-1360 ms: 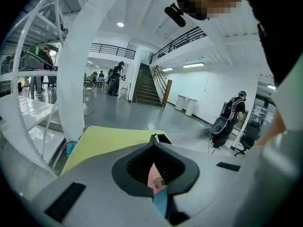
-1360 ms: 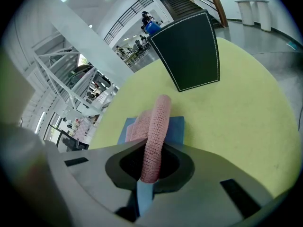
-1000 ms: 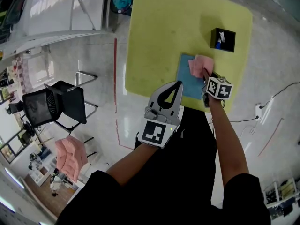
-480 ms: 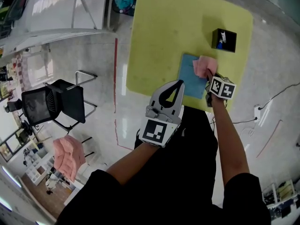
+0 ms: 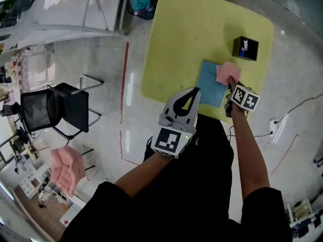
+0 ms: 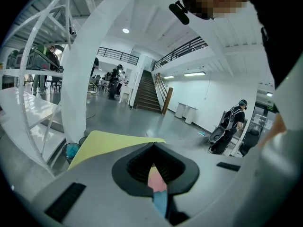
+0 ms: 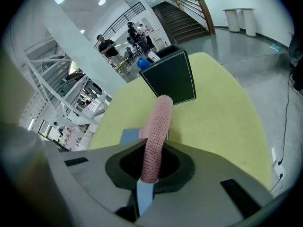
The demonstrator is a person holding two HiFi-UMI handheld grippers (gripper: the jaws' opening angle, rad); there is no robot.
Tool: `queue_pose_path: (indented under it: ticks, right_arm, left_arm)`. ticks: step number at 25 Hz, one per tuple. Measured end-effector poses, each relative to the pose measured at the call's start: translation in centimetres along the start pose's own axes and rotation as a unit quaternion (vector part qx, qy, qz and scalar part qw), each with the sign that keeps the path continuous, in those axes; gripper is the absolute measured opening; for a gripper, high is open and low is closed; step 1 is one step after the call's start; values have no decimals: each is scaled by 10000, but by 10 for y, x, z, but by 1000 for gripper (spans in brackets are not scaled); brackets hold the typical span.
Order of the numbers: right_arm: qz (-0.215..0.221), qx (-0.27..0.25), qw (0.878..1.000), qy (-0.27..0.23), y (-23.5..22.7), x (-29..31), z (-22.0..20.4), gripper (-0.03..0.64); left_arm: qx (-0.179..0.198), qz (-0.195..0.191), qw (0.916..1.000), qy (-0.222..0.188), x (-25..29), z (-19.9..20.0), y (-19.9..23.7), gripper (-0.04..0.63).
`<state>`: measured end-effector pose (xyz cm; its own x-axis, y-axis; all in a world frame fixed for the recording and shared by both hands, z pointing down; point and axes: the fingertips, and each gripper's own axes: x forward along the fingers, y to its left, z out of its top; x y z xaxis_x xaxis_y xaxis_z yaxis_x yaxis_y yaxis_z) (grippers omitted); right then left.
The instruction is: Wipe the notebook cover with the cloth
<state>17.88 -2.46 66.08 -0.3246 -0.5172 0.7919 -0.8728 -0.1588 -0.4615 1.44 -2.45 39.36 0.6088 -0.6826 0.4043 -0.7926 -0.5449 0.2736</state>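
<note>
pink cloth [image 5: 228,72] in right gripper [image 5: 233,86]

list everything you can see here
table: 1, yellow-green, centre top of the head view
notebook: 1, blue, flat on the table's near edge
cloth: 1, pink, on the notebook's right side
box: 1, black, on the table beyond the notebook
chair: 1, black, on the floor at left
bin: 1, teal inside, on the floor by the table's far left corner
pink bundle: 1, lower left, too small to identify
left gripper: 1, grey, shut and empty, at the table's near edge
right gripper: 1, grey, shut on the cloth
arms: 2, bare, black sleeves
</note>
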Motion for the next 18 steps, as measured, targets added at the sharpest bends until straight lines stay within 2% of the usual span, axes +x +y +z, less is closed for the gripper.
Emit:
queue_pose_path:
  ticks: [8,12,15,18]
  right_arm:
    - [408,11,9986,-347,76,-23,16,35]
    - [586,-87,9979,-254,117,-18,4,35]
    - [592,-212,9979,-164,133,-10,-4,35]
    - [617,-210,9979,-15,144,-1,-17,35]
  left_arm:
    - [93,14,9999,-85,-34,8,26,6]
    - [39,95,9998,-169,-50,10,39,6]
    - [-61,192,9992,-333,-59,13,48,6]
    - [-102,241,9992,-309,-68,9,56,6]
